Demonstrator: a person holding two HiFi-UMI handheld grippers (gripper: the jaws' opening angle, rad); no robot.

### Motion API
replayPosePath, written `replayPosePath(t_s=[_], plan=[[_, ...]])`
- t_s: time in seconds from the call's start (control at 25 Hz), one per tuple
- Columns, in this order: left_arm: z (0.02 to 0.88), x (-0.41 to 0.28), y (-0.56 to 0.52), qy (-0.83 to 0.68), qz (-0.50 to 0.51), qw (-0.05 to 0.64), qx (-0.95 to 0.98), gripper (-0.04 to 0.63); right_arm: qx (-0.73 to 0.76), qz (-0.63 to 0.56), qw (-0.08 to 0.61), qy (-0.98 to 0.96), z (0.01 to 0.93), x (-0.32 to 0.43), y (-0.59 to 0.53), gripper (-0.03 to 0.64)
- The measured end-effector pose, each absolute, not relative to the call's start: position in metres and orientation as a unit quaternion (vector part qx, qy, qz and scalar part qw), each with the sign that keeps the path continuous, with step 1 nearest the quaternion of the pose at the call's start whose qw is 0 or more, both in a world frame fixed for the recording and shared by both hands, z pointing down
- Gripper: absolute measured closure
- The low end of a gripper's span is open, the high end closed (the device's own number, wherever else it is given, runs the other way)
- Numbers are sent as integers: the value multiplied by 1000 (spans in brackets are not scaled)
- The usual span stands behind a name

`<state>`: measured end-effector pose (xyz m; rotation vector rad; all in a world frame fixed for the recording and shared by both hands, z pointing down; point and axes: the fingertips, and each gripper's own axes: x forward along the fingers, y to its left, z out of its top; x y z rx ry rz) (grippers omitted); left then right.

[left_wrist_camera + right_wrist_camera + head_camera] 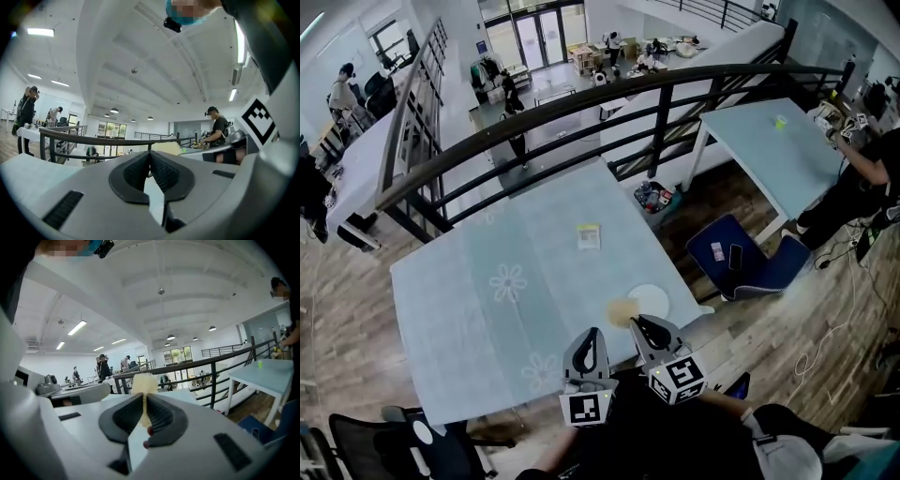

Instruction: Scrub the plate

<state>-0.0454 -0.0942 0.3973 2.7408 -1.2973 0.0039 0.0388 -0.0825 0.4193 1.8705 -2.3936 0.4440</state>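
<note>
Head view showed one counter (pixel 487 281) under a pale blue cloth, with a dark railing (pixel 581 98) running just past its far edge. A second counter (pixel 769 150) stood well apart to the right. Between the two, on the wooden floor, sat a blue seat (pixel 759 272) carrying two small flat things, and a bin (pixel 654 197) of odds and ends stood near the railing. On the main counter lay one small yellowish packet (pixel 589 236) toward the middle, well apart from the plate (pixel 656 296). The single white plate lay flat at the near right corner, close to the right edge; being round, it had no long axis to speak of. Two claws came in over the near edge. The right claw (pixel 636 321) was closed on the one pale yellow scrub pad (pixel 620 311). The pad stuck out past the claw's tips toward the far edge and overlapped the plate's left rim, though contact could not be told from above. In the right gripper view the pad (pixel 143 383) stood pinched thin between the pads of that claw (pixel 143 399), its fluffy end upright above them. The left claw (pixel 592 332) hung just beside it, left of the plate. The left gripper view showed this claw (pixel 150 154) closed at the tips with nothing in it.
</note>
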Motion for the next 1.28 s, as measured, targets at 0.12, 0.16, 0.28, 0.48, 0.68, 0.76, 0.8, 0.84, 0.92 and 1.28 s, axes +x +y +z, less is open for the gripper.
replayPosePath(t_s=[0.12,0.16,0.28,0.48,0.68,0.76,0.8,0.84,0.92,1.28], plan=[[407,-52,-96,-443,12,54,895,581,596,132,39,-791,421,30,-84,588],[410,-54,-96,-446,15,55,893,581,591,131,41,-795,423,27,-84,588],[416,-56,-95,-450,21,53,891,581,583,138,45,-799,426,23,-83,588],[427,-60,-97,-458,14,77,886,581,583,134,44,-800,425,23,-81,588],[427,-51,-94,-437,13,76,896,581,579,127,55,-803,428,22,-76,588],[426,-47,-94,-429,12,74,900,581,582,122,53,-802,426,22,-75,588],[426,-46,-93,-426,12,76,901,581,584,121,54,-801,426,22,-74,588],[427,-46,-92,-424,13,78,902,581,585,121,56,-800,426,23,-74,588],[431,-46,-91,-424,14,82,902,581,587,122,61,-798,428,24,-72,589],[436,-47,-92,-423,16,95,901,581,583,123,74,-799,432,20,-72,589]])
